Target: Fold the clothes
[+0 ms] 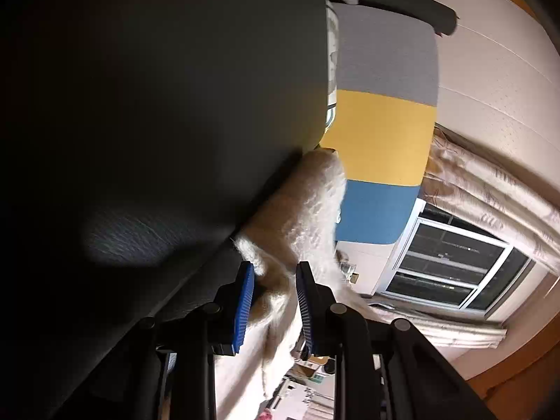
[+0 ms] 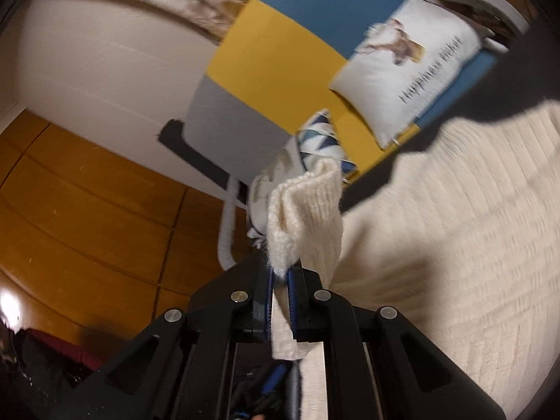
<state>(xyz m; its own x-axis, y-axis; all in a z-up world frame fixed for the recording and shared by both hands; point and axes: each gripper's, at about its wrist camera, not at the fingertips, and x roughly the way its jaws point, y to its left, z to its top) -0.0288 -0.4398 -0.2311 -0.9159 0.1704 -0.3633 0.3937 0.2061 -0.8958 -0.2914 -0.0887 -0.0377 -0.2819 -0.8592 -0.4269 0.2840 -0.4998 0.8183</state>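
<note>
Cream knit sweater (image 2: 304,217): ribbed edge clenched between the pads of the right gripper (image 2: 280,294), remainder spread to the right of the fingers. In the left wrist view, fuzzy sweater fabric (image 1: 315,203) passes between the fingers of the left gripper (image 1: 274,301); pinched or loose, cannot tell. Keep both edges taut and level; avoid snagging the knit. Beyond the fingers: dark surface (image 1: 157,105), printed cushion (image 2: 409,70), colour-block panel (image 1: 381,140). No containers visible.

a home: sofa (image 2: 280,52), cushions (image 2: 409,77), curtained window (image 1: 451,269)
</note>
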